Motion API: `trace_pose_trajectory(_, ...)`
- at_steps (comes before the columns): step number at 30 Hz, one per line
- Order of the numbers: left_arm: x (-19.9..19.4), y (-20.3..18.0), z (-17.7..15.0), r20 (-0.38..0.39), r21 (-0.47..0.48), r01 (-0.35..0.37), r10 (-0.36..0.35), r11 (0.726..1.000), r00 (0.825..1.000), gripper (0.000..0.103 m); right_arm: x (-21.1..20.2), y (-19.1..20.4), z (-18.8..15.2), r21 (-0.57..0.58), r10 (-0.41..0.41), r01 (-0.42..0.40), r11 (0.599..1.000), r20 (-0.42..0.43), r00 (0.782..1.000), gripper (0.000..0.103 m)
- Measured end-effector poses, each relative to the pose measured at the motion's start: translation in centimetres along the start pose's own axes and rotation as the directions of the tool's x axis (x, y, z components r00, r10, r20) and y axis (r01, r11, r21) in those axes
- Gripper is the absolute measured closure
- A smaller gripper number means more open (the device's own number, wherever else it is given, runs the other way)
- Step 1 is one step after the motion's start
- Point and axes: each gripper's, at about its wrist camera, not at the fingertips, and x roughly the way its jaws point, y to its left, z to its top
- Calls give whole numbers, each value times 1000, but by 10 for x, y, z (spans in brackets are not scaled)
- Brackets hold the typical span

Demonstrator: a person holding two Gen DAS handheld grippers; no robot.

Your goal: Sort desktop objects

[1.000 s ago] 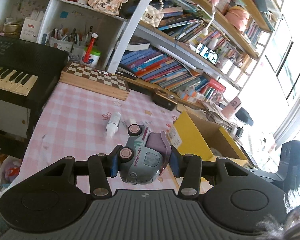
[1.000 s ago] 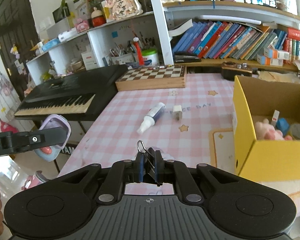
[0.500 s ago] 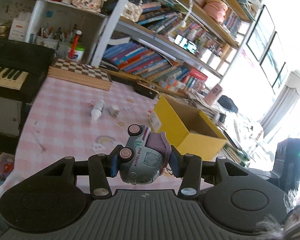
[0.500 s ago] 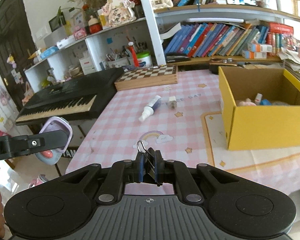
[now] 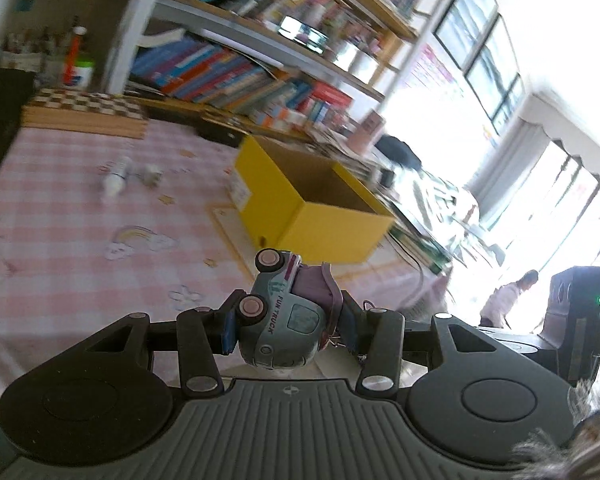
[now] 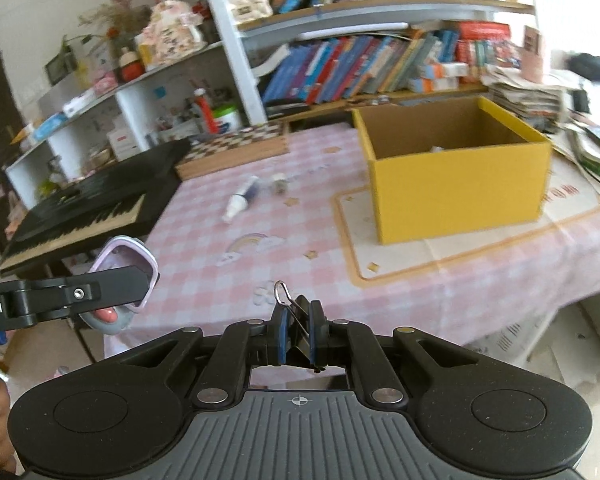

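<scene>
Your left gripper [image 5: 286, 326] clamped on a toy truck [image 5: 284, 320], held in the air short of the yellow box [image 5: 312, 216], your right gripper [image 6: 298, 338] pinched tight on a binder clip [image 6: 300, 330], likewise short of that box, left gripper off to its left

I see a keyboard [image 6: 84, 212] at left, a chessboard [image 6: 236, 150] mid-frame, books [image 6: 364, 68] shelved at the top, papers [image 6: 540, 96] stacked upper right.
</scene>
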Motion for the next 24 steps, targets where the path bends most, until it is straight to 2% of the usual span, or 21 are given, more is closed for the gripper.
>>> trace_pose_trajectory(11,36,-29,-1,-90,65,119,-113,991,990,58,-20,-34,-12,88,-94,94,992,-2,996,94)
trace_pose_trajectory(18,62,-46,2,-135,89,164,-152,982,979,58,-22,-59,-11,132,-124,125,983,-16,992,94)
trace_pose_trajectory(24,83,-61,8,-144,102,176,-160,979,977,58,-20,-79,0,137,-130,131,982,-18,991,94)
